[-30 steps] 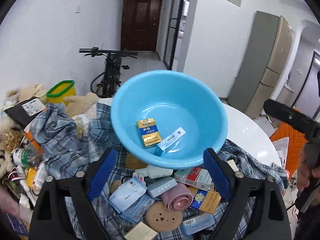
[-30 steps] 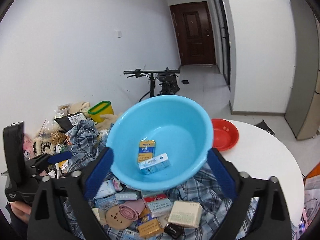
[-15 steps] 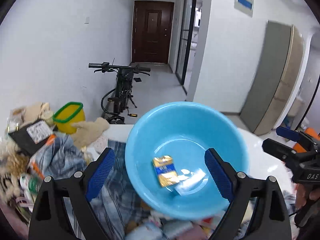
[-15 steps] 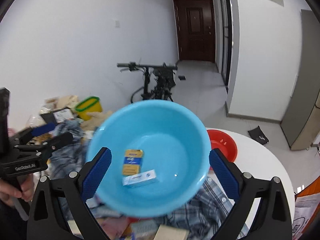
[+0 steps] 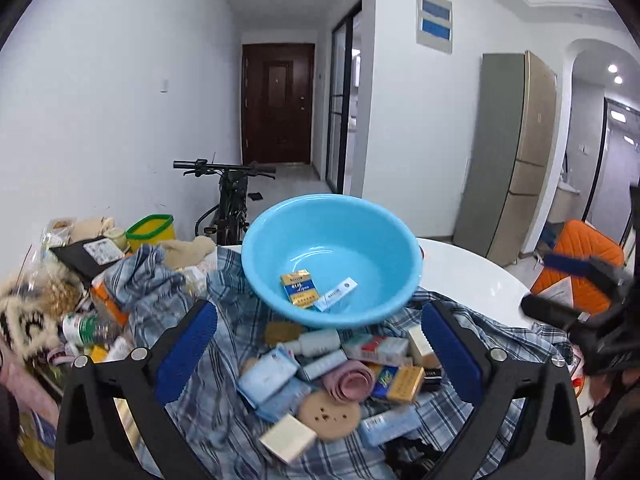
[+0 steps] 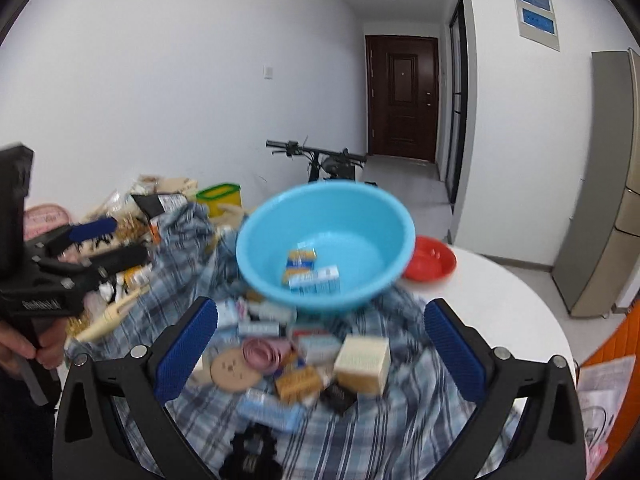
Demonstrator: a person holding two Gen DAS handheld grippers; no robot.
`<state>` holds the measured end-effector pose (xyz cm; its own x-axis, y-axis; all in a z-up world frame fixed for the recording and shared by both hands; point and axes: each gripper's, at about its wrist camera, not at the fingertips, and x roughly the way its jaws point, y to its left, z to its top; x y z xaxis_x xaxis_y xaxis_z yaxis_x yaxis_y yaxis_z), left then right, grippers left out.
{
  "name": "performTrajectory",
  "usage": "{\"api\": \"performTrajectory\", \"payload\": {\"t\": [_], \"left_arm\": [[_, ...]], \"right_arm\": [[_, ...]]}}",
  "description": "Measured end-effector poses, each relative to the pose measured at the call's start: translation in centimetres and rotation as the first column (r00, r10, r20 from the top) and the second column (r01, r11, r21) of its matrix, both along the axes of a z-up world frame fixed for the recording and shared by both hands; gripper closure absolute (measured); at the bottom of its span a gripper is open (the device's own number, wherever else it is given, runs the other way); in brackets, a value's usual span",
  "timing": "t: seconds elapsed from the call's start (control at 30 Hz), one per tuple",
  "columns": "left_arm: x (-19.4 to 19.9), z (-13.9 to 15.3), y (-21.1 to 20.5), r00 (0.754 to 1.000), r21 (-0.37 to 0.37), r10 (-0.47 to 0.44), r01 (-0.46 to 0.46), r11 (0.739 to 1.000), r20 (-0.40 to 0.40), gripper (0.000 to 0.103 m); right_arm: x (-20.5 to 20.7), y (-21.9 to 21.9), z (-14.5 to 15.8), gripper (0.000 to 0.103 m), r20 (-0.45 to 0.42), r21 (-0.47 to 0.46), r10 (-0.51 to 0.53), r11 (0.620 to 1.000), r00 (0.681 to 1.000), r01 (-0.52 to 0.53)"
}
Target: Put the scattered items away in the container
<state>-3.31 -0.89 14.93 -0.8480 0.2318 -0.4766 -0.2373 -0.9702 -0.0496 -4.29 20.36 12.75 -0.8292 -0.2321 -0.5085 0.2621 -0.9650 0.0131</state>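
A: Left wrist view first. State of the left gripper (image 5: pixel 320 354)?

B: Spread wide, nothing between the blue pads (image 5: pixel 186 352). The jaws have just been opening further. It hangs above the near part of the pile.

A: The basin (image 5: pixel 332 260)?

B: Light blue, centre of view, resting on the plaid cloth (image 5: pixel 224 412) at the far side of the pile. Two items inside: a yellow-and-blue box (image 5: pixel 299 289) and, touching it on the right, a white-and-blue box (image 5: pixel 335 294).

A: The scattered items?

B: On the cloth, near side of the basin: a pink roll (image 5: pixel 349 378), a tan disc (image 5: pixel 329 415), a white bottle (image 5: pixel 316 340) lying on its side, a cream box (image 5: pixel 287 437) nearest the camera, and several small blue and orange packs, closely crowded. The right gripper (image 5: pixel 576 292) shows at the right edge, blurred.

A: Right wrist view.

B: This frame is motion-blurred. The right gripper (image 6: pixel 320 354) is also fully spread with nothing between the pads; its jaws have just been opening too. The basin (image 6: pixel 326 244) sits far centre, same two boxes inside. A red dish (image 6: pixel 432 258) lies just right of it on the white table (image 6: pixel 500 308).

A: Items here?

B: Pink roll (image 6: pixel 264 350) and tan disc (image 6: pixel 235 369) near left, a cream box (image 6: pixel 362 362) near centre-right, and a black object (image 6: pixel 250 456) at the bottom edge that I cannot identify. At the left edge a hand (image 6: pixel 30 344) holds the left gripper (image 6: pixel 92 240).
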Motion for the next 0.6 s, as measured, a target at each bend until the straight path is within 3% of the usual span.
{"api": "performTrajectory", "payload": {"t": [0.1, 0.2, 0.3, 0.47, 0.6], "left_arm": [[1.8, -1.0, 0.1, 0.999, -0.021, 0.034, -0.034, 0.999, -0.019, 0.000], [2.7, -2.5, -0.1, 0.996, -0.035, 0.084, -0.085, 0.996, -0.029, 0.000], [3.1, -4.7, -0.1, 0.996, -0.046, 0.089, -0.089, 0.995, -0.010, 0.000], [3.2, -10.0, 0.1, 0.997, -0.096, 0.049, -0.043, 0.994, 0.065, 0.000], [2.4, -13.5, -0.4, 0.986, -0.089, 0.060, -0.046, 0.995, 0.157, 0.000]], "right_arm": [[1.0, -0.5, -1.7, 0.000, -0.023, 0.040, -0.011, 0.999, 1.000, 0.012], [2.1, -0.6, -2.9, 0.000, -0.054, 0.096, -0.090, 0.991, 0.994, 0.095], [3.0, -0.7, -4.1, 0.000, -0.063, 0.099, -0.117, 0.988, 0.991, 0.123], [4.0, -1.2, -6.3, 0.000, -0.053, 0.139, -0.194, 0.970, 0.980, 0.199], [4.0, -1.2, -8.7, 0.000, 0.030, 0.107, -0.145, 0.984, 0.989, 0.141]]}}
